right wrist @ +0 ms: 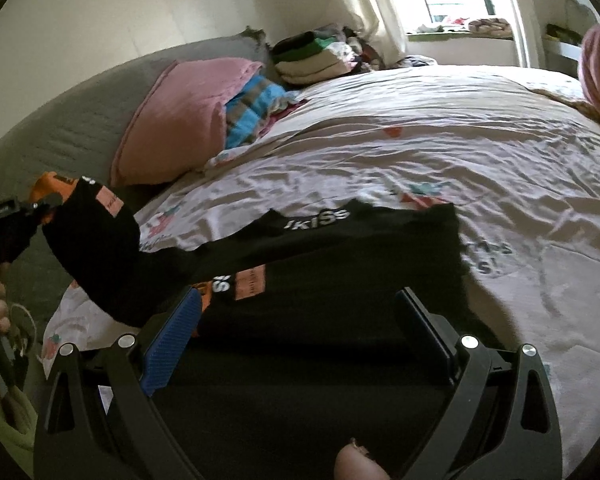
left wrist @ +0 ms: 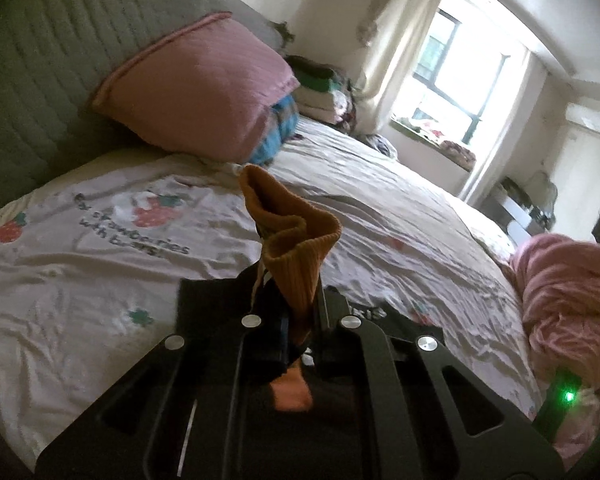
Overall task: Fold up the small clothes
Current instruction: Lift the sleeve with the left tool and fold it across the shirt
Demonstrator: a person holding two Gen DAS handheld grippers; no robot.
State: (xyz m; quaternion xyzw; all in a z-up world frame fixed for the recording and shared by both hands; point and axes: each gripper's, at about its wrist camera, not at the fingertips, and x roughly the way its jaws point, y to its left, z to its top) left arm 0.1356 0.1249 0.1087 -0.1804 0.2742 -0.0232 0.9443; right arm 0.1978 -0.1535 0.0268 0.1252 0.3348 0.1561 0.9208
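Note:
A black garment [right wrist: 340, 280] with white lettering and orange patches lies on the bed's strawberry-print sheet [right wrist: 420, 160]. My left gripper [left wrist: 300, 308] is shut on the garment's orange ribbed cuff [left wrist: 296, 240], which sticks up past the fingers. In the right wrist view that same left gripper [right wrist: 32, 208] holds the black sleeve [right wrist: 100, 248] raised at the far left. My right gripper [right wrist: 300, 296] stands open over the garment's body. Its blue-padded finger [right wrist: 172, 344] and its other finger [right wrist: 428, 332] are wide apart, and I see no cloth pinched between them.
A pink pillow [left wrist: 196, 88] leans on the grey quilted headboard [left wrist: 40, 80], with a blue striped cloth behind it. A stack of folded clothes [right wrist: 316, 56] sits at the bed's far corner. A pink blanket [left wrist: 568, 288] is bunched at the right. A bright window [left wrist: 460, 72] lies beyond.

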